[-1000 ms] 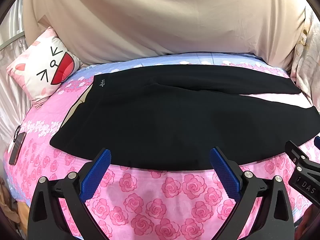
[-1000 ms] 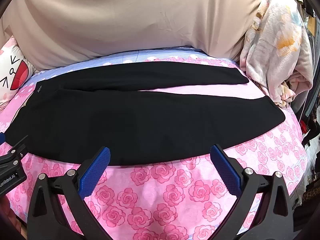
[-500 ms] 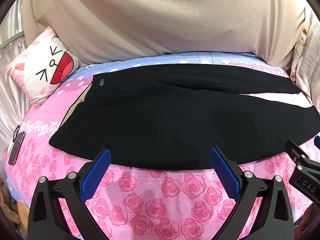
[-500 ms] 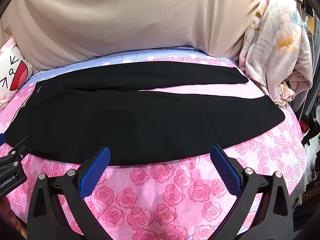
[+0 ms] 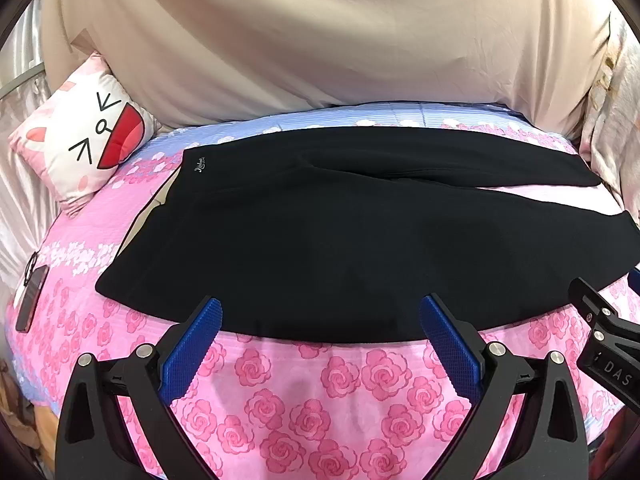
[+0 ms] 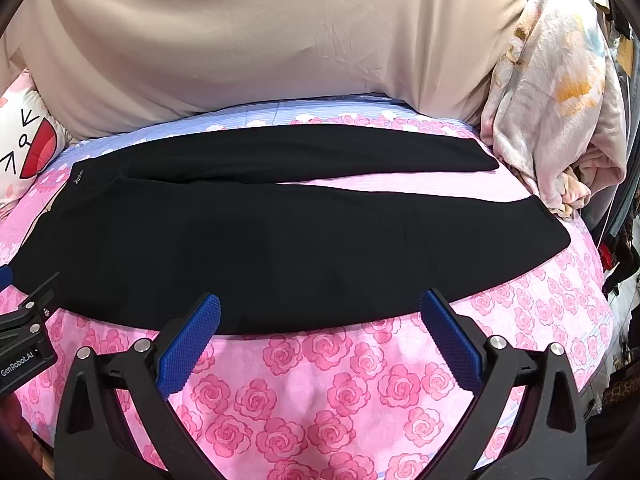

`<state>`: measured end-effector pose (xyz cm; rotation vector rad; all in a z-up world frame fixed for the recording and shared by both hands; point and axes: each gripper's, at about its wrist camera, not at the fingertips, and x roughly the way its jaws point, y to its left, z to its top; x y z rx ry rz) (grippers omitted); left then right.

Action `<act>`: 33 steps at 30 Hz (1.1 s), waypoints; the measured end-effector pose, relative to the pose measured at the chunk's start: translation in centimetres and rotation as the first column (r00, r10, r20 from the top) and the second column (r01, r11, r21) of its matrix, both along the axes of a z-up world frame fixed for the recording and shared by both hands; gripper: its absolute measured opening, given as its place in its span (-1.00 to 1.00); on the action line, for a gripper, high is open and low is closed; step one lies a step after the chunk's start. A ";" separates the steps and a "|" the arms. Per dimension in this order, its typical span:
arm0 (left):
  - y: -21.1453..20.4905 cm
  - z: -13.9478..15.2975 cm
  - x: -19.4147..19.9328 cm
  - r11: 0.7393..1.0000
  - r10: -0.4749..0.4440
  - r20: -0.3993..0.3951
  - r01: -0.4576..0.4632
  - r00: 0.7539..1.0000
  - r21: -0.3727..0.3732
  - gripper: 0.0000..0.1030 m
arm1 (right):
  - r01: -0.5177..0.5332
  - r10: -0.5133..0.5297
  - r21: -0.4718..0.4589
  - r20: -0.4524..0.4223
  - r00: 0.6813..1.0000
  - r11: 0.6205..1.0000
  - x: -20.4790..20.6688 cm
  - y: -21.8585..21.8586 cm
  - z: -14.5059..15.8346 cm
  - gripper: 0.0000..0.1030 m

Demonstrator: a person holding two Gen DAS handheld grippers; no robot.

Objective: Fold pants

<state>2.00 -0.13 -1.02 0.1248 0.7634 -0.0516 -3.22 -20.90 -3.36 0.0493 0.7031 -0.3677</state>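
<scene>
Black pants (image 5: 340, 232) lie flat on a pink rose-print bed, waist to the left, both legs spread to the right; they also show in the right wrist view (image 6: 280, 232). My left gripper (image 5: 320, 312) is open and empty, its blue fingertips just over the pants' near edge. My right gripper (image 6: 320, 308) is open and empty, also over the near edge, further right along the legs. Each gripper's body shows at the edge of the other's view.
A cartoon-face pillow (image 5: 84, 140) leans at the back left. A beige sheet (image 5: 320, 32) covers the back. A bundled floral blanket (image 6: 560, 100) sits at the right. A dark phone (image 5: 30, 300) lies near the bed's left edge.
</scene>
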 end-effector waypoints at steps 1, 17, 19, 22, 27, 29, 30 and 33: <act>0.0 0.0 0.0 1.000 0.000 0.000 0.000 1.000 0.000 0.89 | 0.000 0.000 0.000 0.001 1.000 1.000 0.0 0.0 0.1 0.91; -0.3 -0.1 0.3 1.000 0.005 -0.012 -0.005 1.000 0.006 0.89 | 0.000 0.000 0.002 -0.015 1.000 1.000 0.6 0.1 -0.1 0.91; -0.3 -0.1 0.4 1.000 0.005 -0.012 -0.005 1.000 0.006 0.89 | 0.000 0.000 0.003 -0.014 1.000 1.000 0.7 0.1 -0.1 0.91; -0.1 0.0 0.5 1.000 0.011 -0.012 -0.011 1.000 0.008 0.89 | -0.002 0.002 0.009 -0.019 1.000 1.000 1.0 0.0 -0.3 0.91; 0.7 0.6 2.1 0.999 0.039 0.000 -0.039 0.999 0.001 0.89 | -0.014 0.015 0.074 -0.012 1.000 0.997 2.3 -2.5 0.0 0.91; 1.2 1.0 3.1 0.998 0.055 0.009 -0.055 0.998 0.000 0.89 | -0.016 0.016 0.107 0.006 1.000 0.994 2.9 -4.2 0.4 0.91; 1.4 1.2 3.8 0.998 0.060 0.014 -0.060 0.998 -0.002 0.89 | -0.026 0.022 0.132 0.029 0.999 0.991 3.5 -5.7 0.7 0.91; 2.5 2.0 6.4 0.996 0.087 0.031 -0.086 0.996 -0.020 0.89 | -0.029 0.018 0.174 0.067 0.998 0.984 6.2 -10.3 1.6 0.91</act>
